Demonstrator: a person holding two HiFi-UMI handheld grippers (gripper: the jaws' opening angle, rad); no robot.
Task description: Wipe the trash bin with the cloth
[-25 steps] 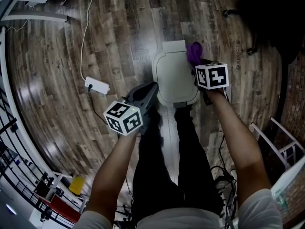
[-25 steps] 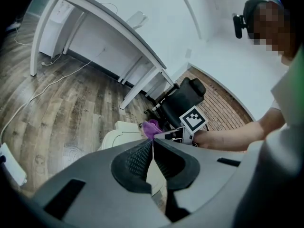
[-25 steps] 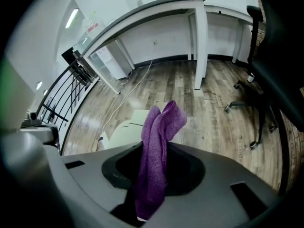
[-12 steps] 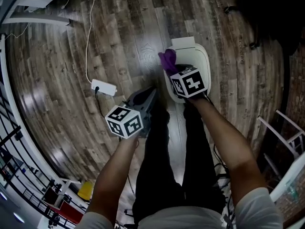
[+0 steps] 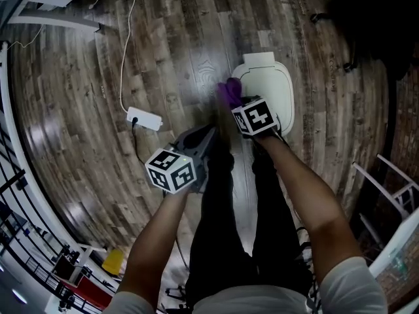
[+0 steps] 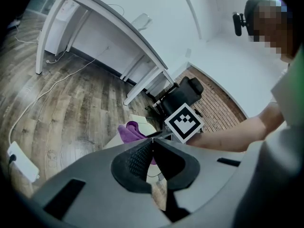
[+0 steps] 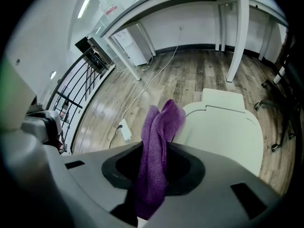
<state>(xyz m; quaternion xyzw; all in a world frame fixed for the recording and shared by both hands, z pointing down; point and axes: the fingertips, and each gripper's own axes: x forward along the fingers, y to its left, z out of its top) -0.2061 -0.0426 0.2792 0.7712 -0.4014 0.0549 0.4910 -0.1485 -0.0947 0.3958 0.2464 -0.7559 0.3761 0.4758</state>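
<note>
A cream trash bin (image 5: 272,87) with a closed lid stands on the wooden floor, also seen as the bin (image 7: 223,127) in the right gripper view. My right gripper (image 5: 236,103) is shut on a purple cloth (image 5: 228,91), and the cloth (image 7: 156,151) sticks up between the jaws just left of the bin's lid edge. My left gripper (image 5: 200,139) hangs lower left of the bin, jaws closed together with nothing between them. From the left gripper view the cloth (image 6: 130,131) and the bin (image 6: 142,123) show beyond its tips (image 6: 152,141).
A white power strip (image 5: 144,118) with a cable lies on the floor to the left. White desk legs (image 7: 235,37) stand behind the bin. A black office chair (image 6: 178,96) is at the right. The person's legs (image 5: 239,221) stand just below the bin.
My right gripper has carried the purple cloth from the bin's right side across the lid to its left edge. The left gripper has barely moved.
</note>
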